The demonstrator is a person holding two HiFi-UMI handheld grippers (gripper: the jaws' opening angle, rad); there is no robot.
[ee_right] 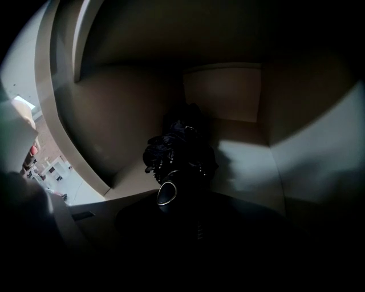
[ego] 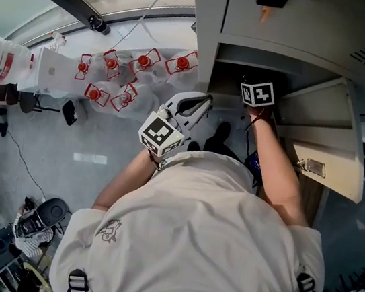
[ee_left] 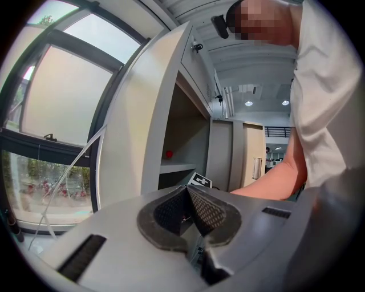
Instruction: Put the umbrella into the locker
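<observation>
You're standing at a bank of grey lockers beside a tall window, with pale floor below you. Your right gripper is reaching right inside the open locker. It's dark in there, but the jaws are closed on the near end of the umbrella. It's black and folded, and a small oval ring glints right at the jaw tips. The bunched fabric points on toward the locker's back wall, clear of the floor of the compartment. Pale walls close in on both sides, and a patch of light falls on the surface to the right of the umbrella.

From your head camera, that gripper's marker cube sits at the mouth of the compartment, with your forearm running back from it. The locker door hangs open to your right.

Your left gripper is empty. The two ribbed pads are pressed together with nothing between them. You've got it outside the locker, in front of your chest. Past its jaws you can see the open compartment, a shelf with a small red thing on it, and the other gripper's cube just inside.

Further out, clear jugs with red caps are clustered on the floor by the window.
</observation>
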